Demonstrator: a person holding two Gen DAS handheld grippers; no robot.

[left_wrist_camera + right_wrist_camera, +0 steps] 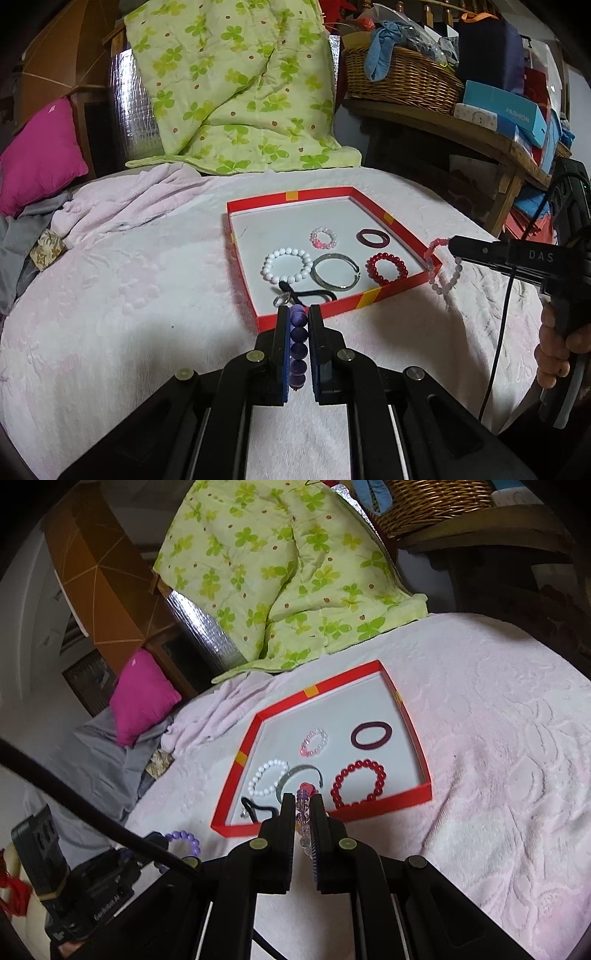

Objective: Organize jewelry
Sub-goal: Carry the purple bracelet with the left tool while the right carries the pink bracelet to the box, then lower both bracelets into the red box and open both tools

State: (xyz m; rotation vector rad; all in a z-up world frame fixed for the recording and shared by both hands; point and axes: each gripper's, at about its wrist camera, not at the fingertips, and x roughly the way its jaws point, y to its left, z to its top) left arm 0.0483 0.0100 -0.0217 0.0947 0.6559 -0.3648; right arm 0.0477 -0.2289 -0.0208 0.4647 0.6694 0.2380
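A shallow red box lid [402,230] [413,716] lies on the pale pink bedspread. It holds a white bead bracelet [287,264] [266,777], a silver bangle [336,275] [301,771], a red bead bracelet [387,267] [358,784], a pink bead ring [324,237] [314,742], a dark maroon band [373,238] [371,736] and a black hair tie [310,294] [258,808]. My left gripper [298,314] is shut on a purple bead bracelet [298,339] [184,840] just before the lid's near edge. My right gripper [303,800] is shut on a pale pink and lilac bead bracelet [443,269] [303,819] over the lid's near right corner.
A green clover quilt [236,81] [295,565] and a magenta pillow [40,155] [142,696] lie at the bed's far side. A wooden shelf with a wicker basket [402,77] and boxes stands at the right.
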